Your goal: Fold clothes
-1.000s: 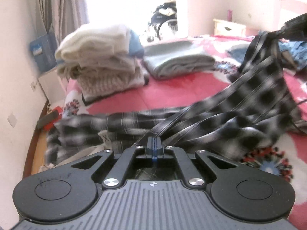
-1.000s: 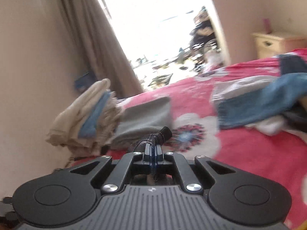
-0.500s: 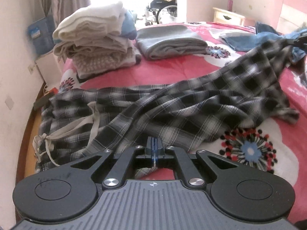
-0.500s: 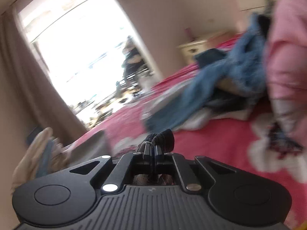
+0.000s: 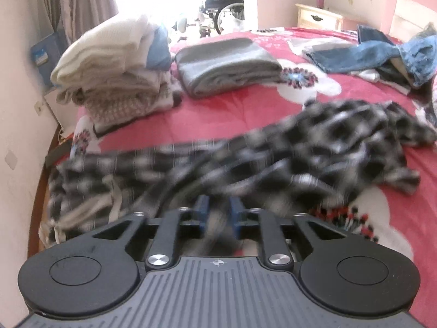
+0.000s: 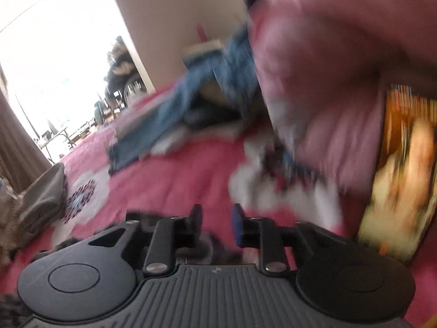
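Black-and-white plaid trousers [image 5: 273, 158] lie spread and rumpled across the red floral bedspread [image 5: 213, 117], blurred by motion. My left gripper [image 5: 218, 216] hangs low over their near edge, its blue-padded jaws apart with plaid cloth lying loose between them. My right gripper [image 6: 215, 222] is open too, over the bedspread [image 6: 174, 186], with a dark bit of the trousers [image 6: 218, 248] under its base and nothing between the fingers. The right wrist view is heavily blurred.
A stack of folded cream and beige clothes [image 5: 114, 63] and a folded grey garment [image 5: 226, 65] sit at the far left of the bed. Blue jeans [image 5: 382, 54] lie crumpled at the far right, also jeans [image 6: 174, 120]. A pink pillow [image 6: 327, 68] looms at right.
Both grippers have opened and let go of the plaid trousers, which have dropped flat onto the bed. The right gripper has swung right toward the pillow.
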`<move>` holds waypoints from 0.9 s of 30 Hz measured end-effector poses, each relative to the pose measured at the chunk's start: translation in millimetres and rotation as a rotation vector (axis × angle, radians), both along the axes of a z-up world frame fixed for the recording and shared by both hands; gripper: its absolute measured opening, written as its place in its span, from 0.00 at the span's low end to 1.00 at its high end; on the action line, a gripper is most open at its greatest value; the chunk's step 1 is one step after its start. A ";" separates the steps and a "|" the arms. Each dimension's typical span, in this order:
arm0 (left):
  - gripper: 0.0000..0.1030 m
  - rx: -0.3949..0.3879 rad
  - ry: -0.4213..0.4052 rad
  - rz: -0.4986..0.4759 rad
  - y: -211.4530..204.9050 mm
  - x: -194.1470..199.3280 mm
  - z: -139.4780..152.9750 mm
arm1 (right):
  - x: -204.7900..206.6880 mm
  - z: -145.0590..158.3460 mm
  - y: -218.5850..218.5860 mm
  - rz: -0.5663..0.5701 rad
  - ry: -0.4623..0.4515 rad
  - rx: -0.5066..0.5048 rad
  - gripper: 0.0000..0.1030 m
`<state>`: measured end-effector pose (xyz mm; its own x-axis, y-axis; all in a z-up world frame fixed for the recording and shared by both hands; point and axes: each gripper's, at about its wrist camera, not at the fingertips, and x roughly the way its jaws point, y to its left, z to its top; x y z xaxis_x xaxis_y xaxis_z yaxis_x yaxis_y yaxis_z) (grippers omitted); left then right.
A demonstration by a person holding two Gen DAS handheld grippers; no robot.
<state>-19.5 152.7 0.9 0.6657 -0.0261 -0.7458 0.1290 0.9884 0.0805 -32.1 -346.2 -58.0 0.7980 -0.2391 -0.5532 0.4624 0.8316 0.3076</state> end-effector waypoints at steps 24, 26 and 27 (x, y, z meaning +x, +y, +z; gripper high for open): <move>0.28 0.021 -0.005 -0.646 -225.5 136.7 -65.6 | 54.0 -61.1 -11.1 0.284 0.056 0.371 0.38; 0.16 -0.036 -0.028 -0.621 -222.0 136.2 -58.5 | 52.8 -62.2 -16.6 0.283 0.032 0.405 0.39; 0.10 -0.066 -0.038 -0.607 -219.7 136.2 -53.0 | 52.8 -62.6 -18.6 0.280 0.018 0.423 0.39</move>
<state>116.7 -67.0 -52.1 0.5438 -0.4548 -0.7053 0.6689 0.7424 0.0371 20.8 -364.9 -120.6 0.7887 0.2307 -0.5698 0.2480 0.7287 0.6383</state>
